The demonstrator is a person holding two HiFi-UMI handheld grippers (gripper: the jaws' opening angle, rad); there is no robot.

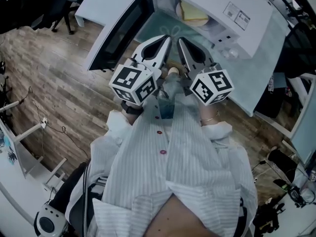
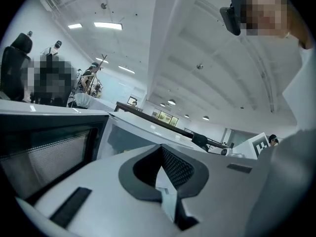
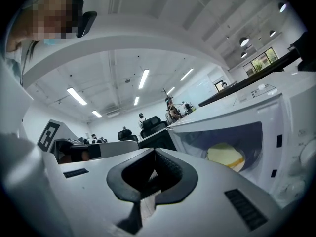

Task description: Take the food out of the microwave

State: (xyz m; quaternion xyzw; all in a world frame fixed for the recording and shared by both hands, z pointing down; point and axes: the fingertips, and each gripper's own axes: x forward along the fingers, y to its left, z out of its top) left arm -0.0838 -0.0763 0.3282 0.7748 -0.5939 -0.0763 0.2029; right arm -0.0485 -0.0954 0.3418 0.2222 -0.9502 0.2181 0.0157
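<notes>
Flooring [image 1: 54,83] of wood planks is filling the left and lower edges of the head view, running beneath a pale teal tabletop [image 1: 269,68]. On that tabletop a white microwave [image 1: 217,1] is sitting, with its dark-windowed door [image 1: 121,31] swinging fully open toward the picture's left and leaving the cavity exposed. Below it, a person in a striped, buttoned shirt [image 1: 187,152] is standing in front of the open appliance, holding both tools up at chest level.

The left gripper [image 1: 166,38] and the right gripper [image 1: 180,41] are lying side by side, close together but apart, both pointing toward the microwave opening and stopping short of it. Each is carrying its marker cube at the near end, the left cube [image 1: 132,83] and the right cube [image 1: 212,87] sitting just above the wrists.

In the left gripper view the jaws are pressing together with nothing between them, and the open door is standing to their left. In the right gripper view the jaws are likewise pressing together on nothing, with the lit cavity ahead and to the right.

The food [image 1: 193,15], a pale yellow, rounded portion, is resting inside the microwave cavity, well apart from both grippers.
</notes>
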